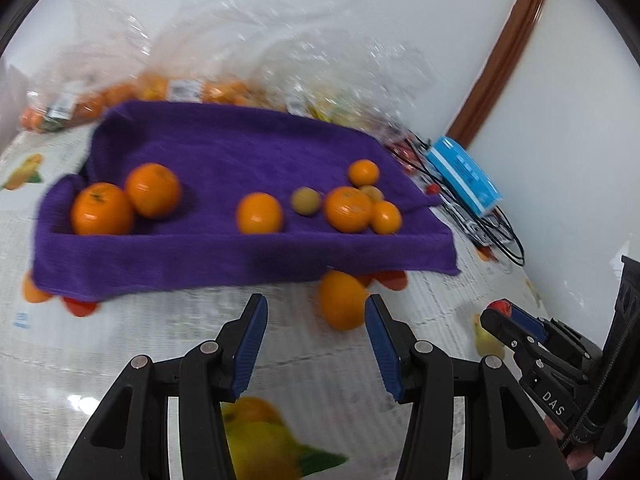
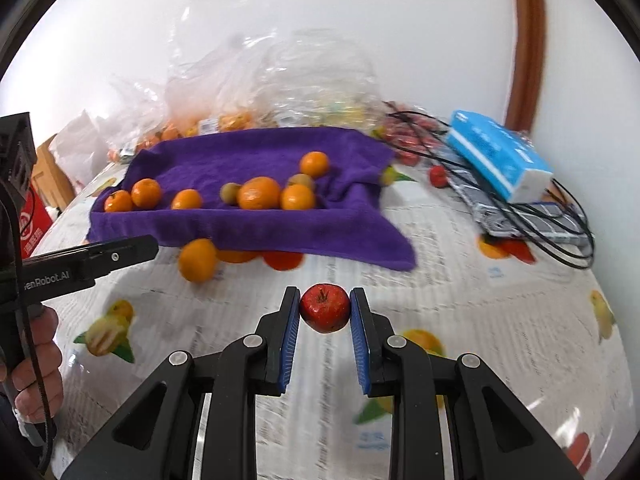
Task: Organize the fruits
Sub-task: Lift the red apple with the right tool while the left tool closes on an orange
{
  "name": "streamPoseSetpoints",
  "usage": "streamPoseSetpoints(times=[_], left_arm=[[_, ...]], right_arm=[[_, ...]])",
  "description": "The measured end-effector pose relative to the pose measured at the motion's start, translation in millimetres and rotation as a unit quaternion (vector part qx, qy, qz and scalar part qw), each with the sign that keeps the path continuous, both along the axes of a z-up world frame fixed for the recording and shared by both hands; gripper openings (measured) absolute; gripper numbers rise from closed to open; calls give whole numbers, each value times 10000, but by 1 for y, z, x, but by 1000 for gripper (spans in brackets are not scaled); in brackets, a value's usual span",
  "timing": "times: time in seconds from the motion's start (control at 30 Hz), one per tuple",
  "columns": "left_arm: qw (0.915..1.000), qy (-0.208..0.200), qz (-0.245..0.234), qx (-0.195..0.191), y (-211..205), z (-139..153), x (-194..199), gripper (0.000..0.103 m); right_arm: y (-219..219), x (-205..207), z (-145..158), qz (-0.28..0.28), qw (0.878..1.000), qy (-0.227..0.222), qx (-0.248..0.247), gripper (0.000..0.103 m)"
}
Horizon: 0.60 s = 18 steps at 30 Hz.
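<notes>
A purple towel [image 1: 240, 152] lies over a tray on the table and holds several oranges [image 1: 102, 209] and small yellow-green fruits [image 1: 305, 200]; the towel also shows in the right wrist view [image 2: 256, 156]. One loose orange [image 1: 342, 300] lies on the tablecloth just past my left gripper [image 1: 316, 312], which is open and empty. It also shows in the right wrist view [image 2: 197, 260]. My right gripper [image 2: 325, 309] is shut on a small red apple [image 2: 324, 308] just above the table. It appears at the right of the left wrist view [image 1: 500, 314].
Clear plastic bags of fruit [image 2: 280, 84] pile up behind the towel. A blue tissue pack [image 2: 500, 156], black cables [image 2: 560, 240] and a small red fruit [image 2: 438, 176] lie at the right. The tablecloth [image 2: 460, 300] has printed fruit pictures.
</notes>
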<state>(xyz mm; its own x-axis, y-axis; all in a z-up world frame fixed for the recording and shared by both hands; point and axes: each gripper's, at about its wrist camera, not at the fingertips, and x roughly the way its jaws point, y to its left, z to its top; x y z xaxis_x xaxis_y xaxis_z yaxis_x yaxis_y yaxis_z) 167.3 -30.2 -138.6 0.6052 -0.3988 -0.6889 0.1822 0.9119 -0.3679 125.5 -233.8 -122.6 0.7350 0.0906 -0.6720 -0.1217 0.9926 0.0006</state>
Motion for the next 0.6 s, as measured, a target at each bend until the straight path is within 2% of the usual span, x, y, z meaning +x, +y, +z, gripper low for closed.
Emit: streamPoseSetpoints(times=[0.27,0.37,0.47,0.53,0.6], left_arm=[[9996,163,-148,195,-31,-7,12,49],[9981,280,-70,536,-39,-14,18,48],[9965,189,-65,813,-47,-14,17,46],[9948,102,-17,1013,-52,-15,16,42],[9904,6,35,1382,-60,-16,14,37]], right_arm=[[-26,-8,-5,-225,9997,46,96,25],[-31,-9,-9,-257,9995,78,153,25],[-33,-8,-13,-285,9993,125,217,25],[-35,-8,-14,-288,9991,146,263,25],[-35,-7,-15,-300,9990,153,281,25]])
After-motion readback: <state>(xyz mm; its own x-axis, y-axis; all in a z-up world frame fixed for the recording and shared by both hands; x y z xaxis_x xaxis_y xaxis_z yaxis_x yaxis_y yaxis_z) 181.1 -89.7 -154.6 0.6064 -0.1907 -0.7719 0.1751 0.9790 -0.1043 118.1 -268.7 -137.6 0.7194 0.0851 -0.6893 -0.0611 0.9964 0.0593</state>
